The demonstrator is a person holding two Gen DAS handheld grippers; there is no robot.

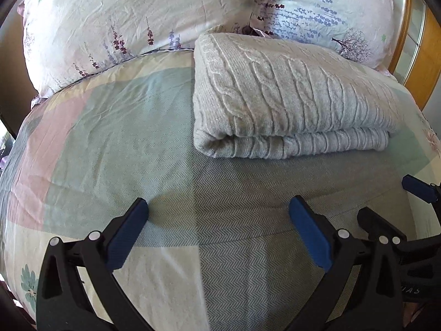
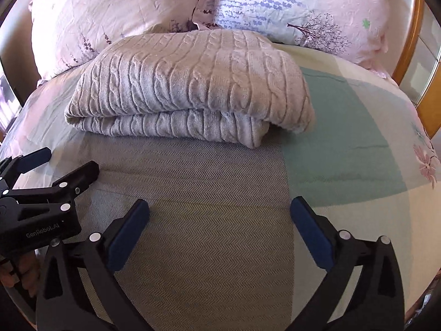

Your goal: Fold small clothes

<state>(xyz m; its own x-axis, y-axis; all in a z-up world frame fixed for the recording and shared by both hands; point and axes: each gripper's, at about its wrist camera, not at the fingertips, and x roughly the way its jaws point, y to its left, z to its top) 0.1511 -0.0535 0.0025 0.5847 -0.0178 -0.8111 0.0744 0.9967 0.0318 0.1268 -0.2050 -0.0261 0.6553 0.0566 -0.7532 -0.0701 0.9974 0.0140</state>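
A grey cable-knit sweater [image 1: 289, 93] lies folded into a thick rectangle on the bed, in front of the pillows. It also shows in the right wrist view [image 2: 190, 88]. My left gripper [image 1: 217, 207] is open and empty, low over the bedspread a short way in front of the sweater. My right gripper [image 2: 219, 207] is open and empty, also in front of the sweater. The right gripper shows at the right edge of the left wrist view [image 1: 388, 198], and the left gripper at the left edge of the right wrist view [image 2: 69, 162]. The two stand side by side, apart from the sweater.
The bedspread [image 1: 110, 143] has pastel blocks and a grey herringbone panel [image 2: 209, 193]. Two floral pillows [image 1: 124, 19] [image 2: 303, 8] lie behind the sweater. A wooden bed frame [image 2: 424, 102] runs along the right.
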